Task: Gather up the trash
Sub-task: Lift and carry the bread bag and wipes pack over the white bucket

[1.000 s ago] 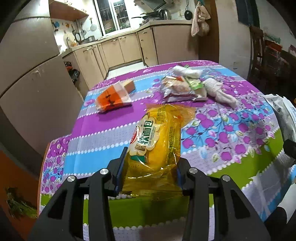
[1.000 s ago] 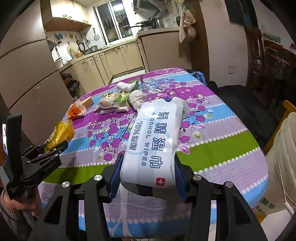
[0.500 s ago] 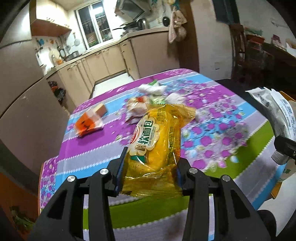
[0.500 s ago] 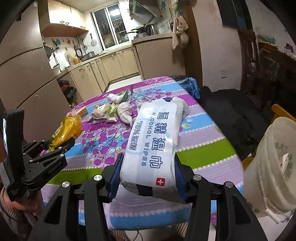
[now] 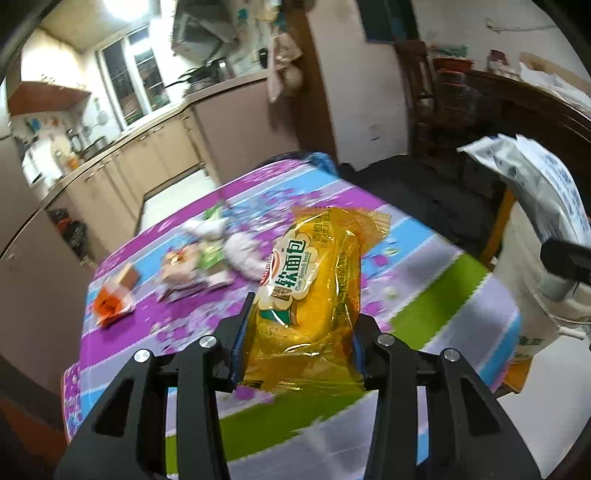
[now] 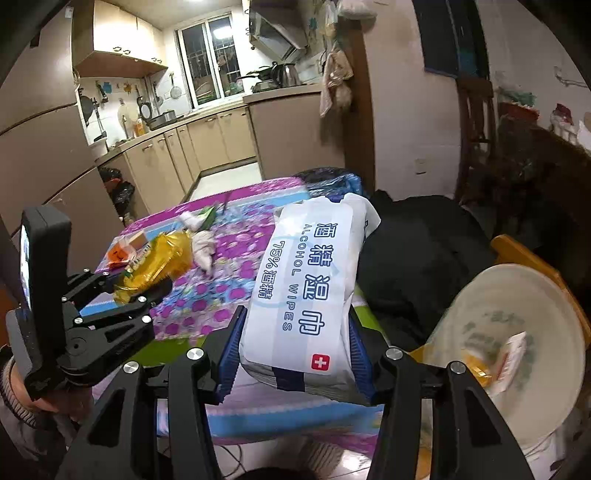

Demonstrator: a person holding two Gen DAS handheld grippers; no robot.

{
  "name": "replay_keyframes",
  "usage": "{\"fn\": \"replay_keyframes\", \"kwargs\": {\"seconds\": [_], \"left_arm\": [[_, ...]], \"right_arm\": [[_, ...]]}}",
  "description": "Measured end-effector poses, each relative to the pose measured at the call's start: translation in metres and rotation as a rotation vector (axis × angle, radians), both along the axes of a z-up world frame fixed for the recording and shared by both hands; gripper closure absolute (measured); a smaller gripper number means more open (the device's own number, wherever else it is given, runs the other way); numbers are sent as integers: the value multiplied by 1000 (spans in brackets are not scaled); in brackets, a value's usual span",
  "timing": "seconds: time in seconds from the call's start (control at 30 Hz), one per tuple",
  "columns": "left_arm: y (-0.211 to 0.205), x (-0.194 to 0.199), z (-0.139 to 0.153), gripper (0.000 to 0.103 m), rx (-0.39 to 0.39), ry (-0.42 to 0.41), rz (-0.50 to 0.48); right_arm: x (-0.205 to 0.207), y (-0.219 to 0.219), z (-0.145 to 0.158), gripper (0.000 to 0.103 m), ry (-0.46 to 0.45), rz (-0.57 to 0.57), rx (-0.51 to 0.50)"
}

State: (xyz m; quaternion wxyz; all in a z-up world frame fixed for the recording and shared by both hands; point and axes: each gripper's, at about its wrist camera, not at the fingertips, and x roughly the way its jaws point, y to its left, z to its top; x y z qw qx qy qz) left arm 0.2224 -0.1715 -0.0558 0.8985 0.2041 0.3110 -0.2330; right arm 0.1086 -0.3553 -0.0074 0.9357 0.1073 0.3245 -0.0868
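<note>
— Two held items. Largest?
— Wipes pack (image 6: pixel 308 291), white, reads "ALCOHOL WIPES 75%", clamped in right gripper (image 6: pixel 293 354) beside the bucket (image 6: pixel 517 295).
— Smaller?
— Yellow bread wrapper (image 5: pixel 314 291), Chinese label, pinched by left gripper (image 5: pixel 299 354) above the counter (image 5: pixel 424 314).

Left view motion-blurred; right sharp. Ceiling lamp (image 5: pixel 125 7) glare, fisheye warp w/ dark corners.

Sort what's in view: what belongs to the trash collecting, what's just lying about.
Job:
- yellow bread wrapper in left tool
- alcohol wipes pack in right tool
- white bin
- orange wrapper
- crumpled tissue

Lying about:
- black coat
- kettle
</note>
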Motion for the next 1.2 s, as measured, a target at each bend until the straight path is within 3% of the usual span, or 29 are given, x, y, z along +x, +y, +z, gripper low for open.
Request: {"fn": "replay_keyframes", "kwargs": {"seconds": [0.3, 0.73, 1.2], "left_arm": [[-69, -20, 9, 63, -5, 4, -145], [-161, -41, 23, 63, -33, 51, -321], [-255, -67, 13, 63, 10, 196, -553]], "right_arm": [[-38, -66, 21, 51, 26, -88, -62], [-95, -146, 19, 51, 96, -201, -51], [-138, -226, -2, 50, 201, -341, 31]]}}
